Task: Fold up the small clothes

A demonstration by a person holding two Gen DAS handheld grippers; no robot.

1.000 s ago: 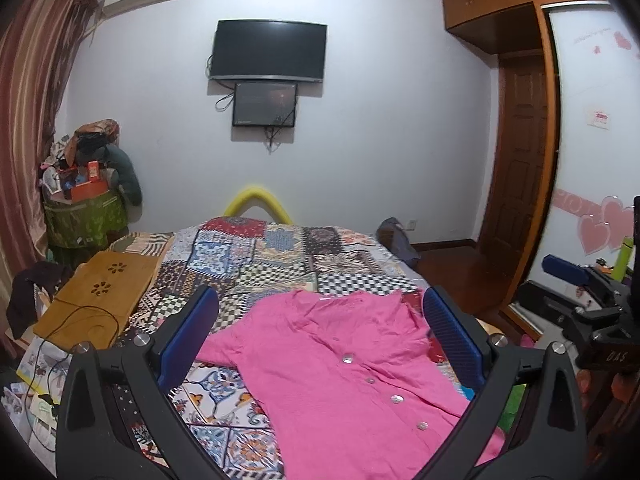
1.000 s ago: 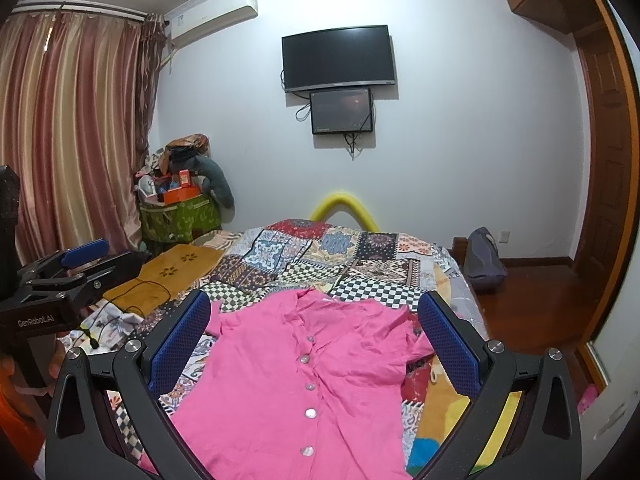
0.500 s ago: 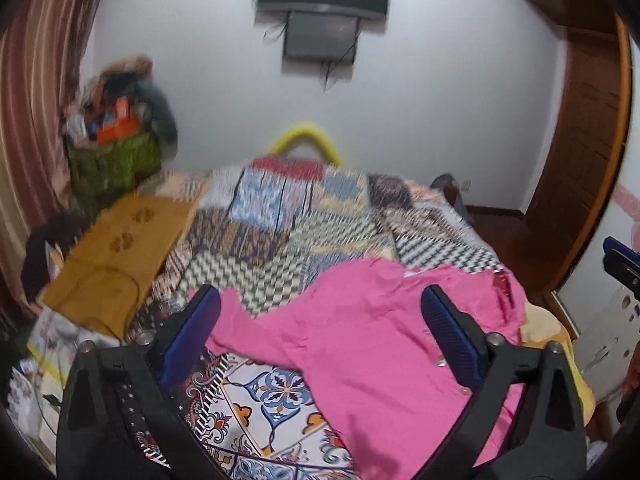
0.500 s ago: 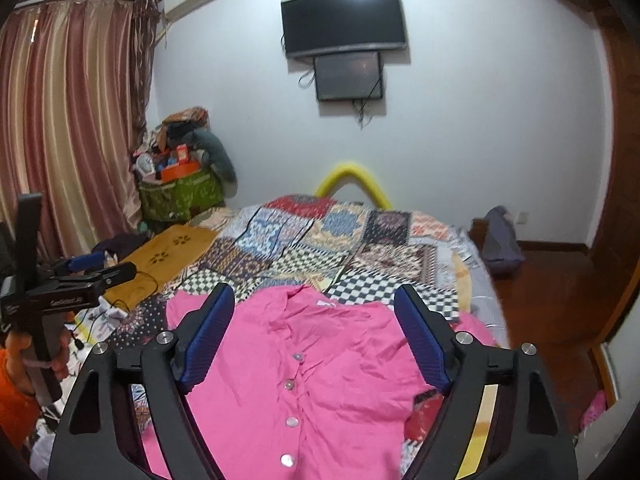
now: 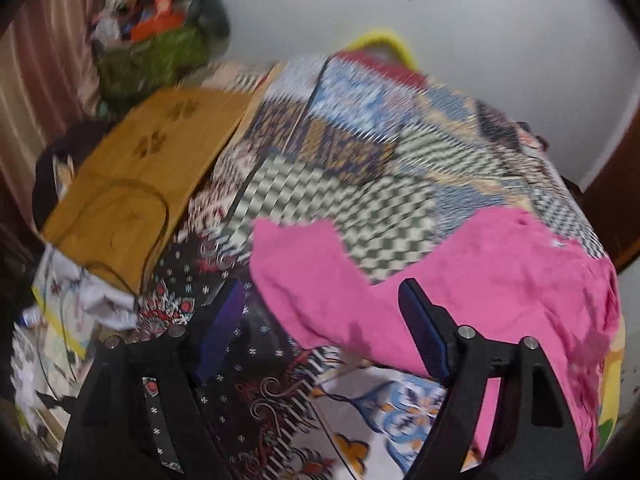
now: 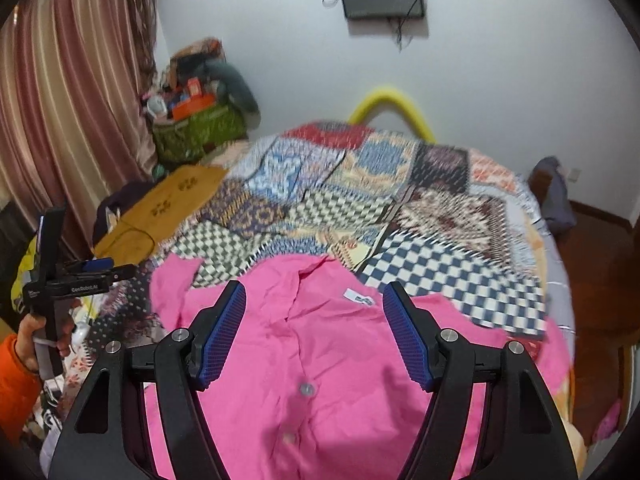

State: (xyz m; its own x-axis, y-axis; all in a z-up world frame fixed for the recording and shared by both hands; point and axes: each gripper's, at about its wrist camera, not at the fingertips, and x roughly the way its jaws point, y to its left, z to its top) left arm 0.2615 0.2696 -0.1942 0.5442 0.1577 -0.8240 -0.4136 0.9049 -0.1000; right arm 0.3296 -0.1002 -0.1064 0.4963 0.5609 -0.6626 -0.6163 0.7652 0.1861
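We see the pink shirt (image 6: 320, 360) spread face up on the patchwork bed (image 6: 400, 208). Our left tool (image 5: 320, 316) hangs over its sleeve and our right tool (image 6: 314, 320) over its collar; both have just been narrowing, jaws apart and gripping nothing.

Shirt (image 6: 320, 360) on bed (image 6: 440, 208); cabinet (image 6: 160, 208) left.

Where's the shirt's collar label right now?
In the right wrist view, the white label sits inside the pink shirt's collar, just left of the right gripper's right-hand pad, near the checkered quilt.
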